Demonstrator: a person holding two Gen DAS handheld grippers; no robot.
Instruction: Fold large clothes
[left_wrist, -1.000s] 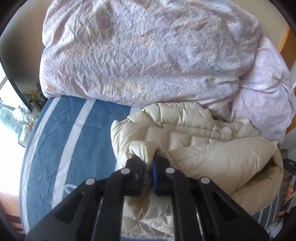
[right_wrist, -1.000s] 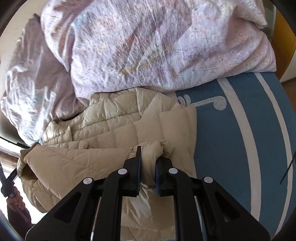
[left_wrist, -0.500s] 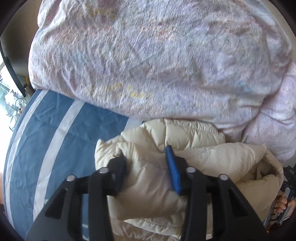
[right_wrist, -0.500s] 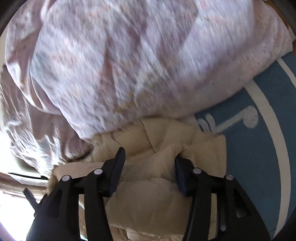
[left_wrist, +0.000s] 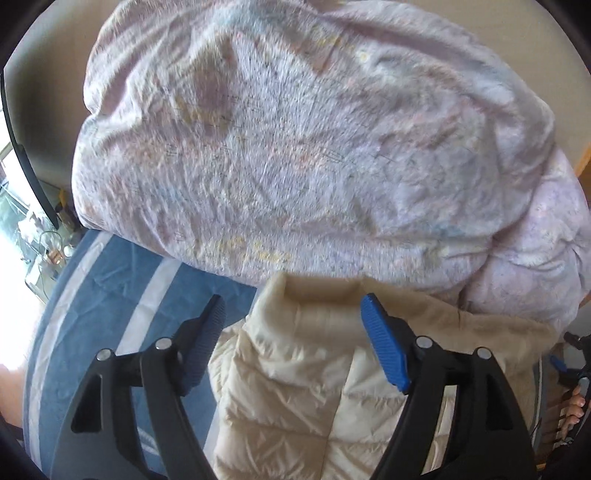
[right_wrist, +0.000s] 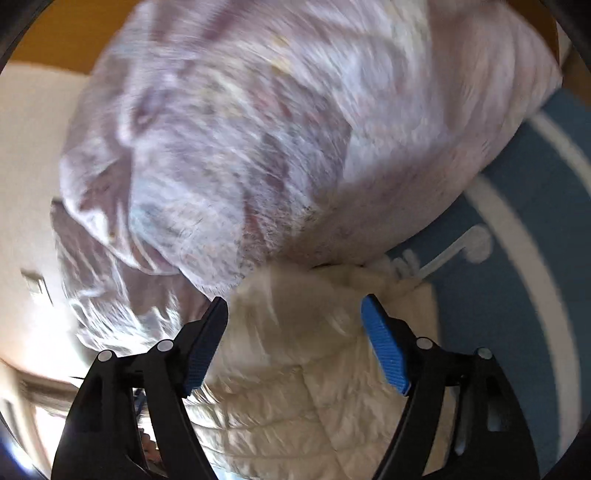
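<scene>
A cream puffy jacket (left_wrist: 295, 387) lies on the bed (left_wrist: 110, 295), on the blue sheet with white stripes, its far edge pushed up against a big lilac duvet (left_wrist: 295, 147) heaped at the head end. The left hand-held gripper (left_wrist: 291, 332) hangs over the jacket's left side with its jaws spread wide and nothing between them; one finger sits above the sheet just beside the jacket's edge, the other above the quilted cloth. The right hand-held gripper (right_wrist: 295, 332) is likewise released, jaws wide apart over the jacket's right part, though that view is smeared by motion and fine detail is lost. The jacket looks already doubled over into a thick bundle, so the step in hand is probably letting go of a finished fold and choosing the next hold. To do that well, lift both grippers straight clear so the fingers (left_wrist: 384, 350) do not snag the slippery shell and drag the fold open. A padded jacket tends to spring back, so pressing the bundle flat would help it keep its shape. For a further fold, grasp two matching corners, level with each other, and keep the bundle from riding up the duvet.
</scene>
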